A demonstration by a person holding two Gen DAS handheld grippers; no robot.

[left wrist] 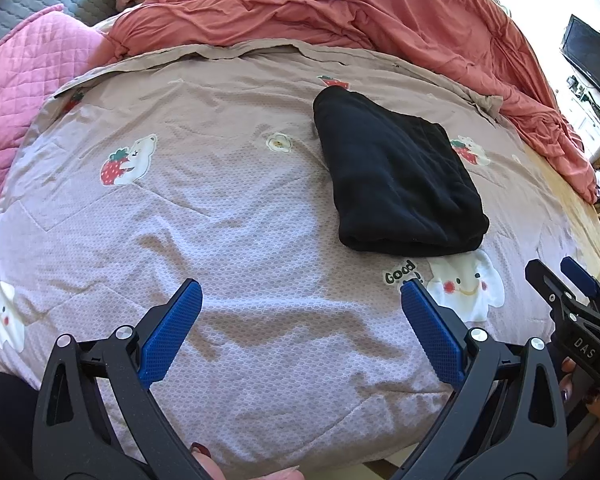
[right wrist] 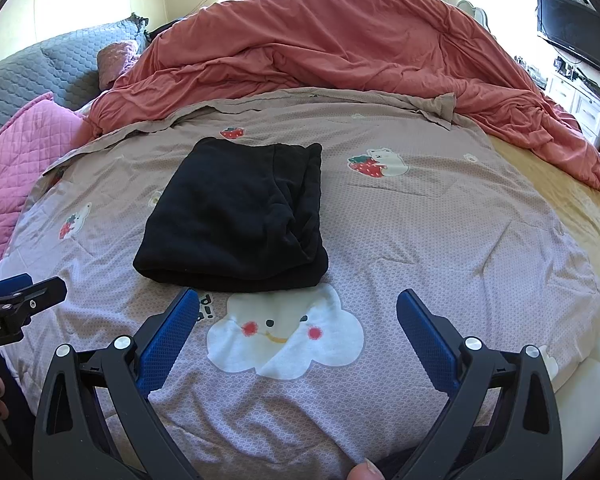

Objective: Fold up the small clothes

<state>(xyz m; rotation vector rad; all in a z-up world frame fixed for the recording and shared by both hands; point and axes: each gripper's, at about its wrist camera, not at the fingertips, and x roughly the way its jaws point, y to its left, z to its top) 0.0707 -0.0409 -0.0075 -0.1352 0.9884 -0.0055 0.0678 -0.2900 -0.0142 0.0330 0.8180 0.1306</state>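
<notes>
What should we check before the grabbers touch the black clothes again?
1. Left gripper open, holding nothing: ok.
2. Right gripper open, holding nothing: ok.
3. Black garment folded into a compact stack: ok.
4. Garment lying flat on the quilt, apart from both grippers: ok.
5. Nothing lying on the garment: ok.
6. Layers underneath tidy: cannot tell.
</notes>
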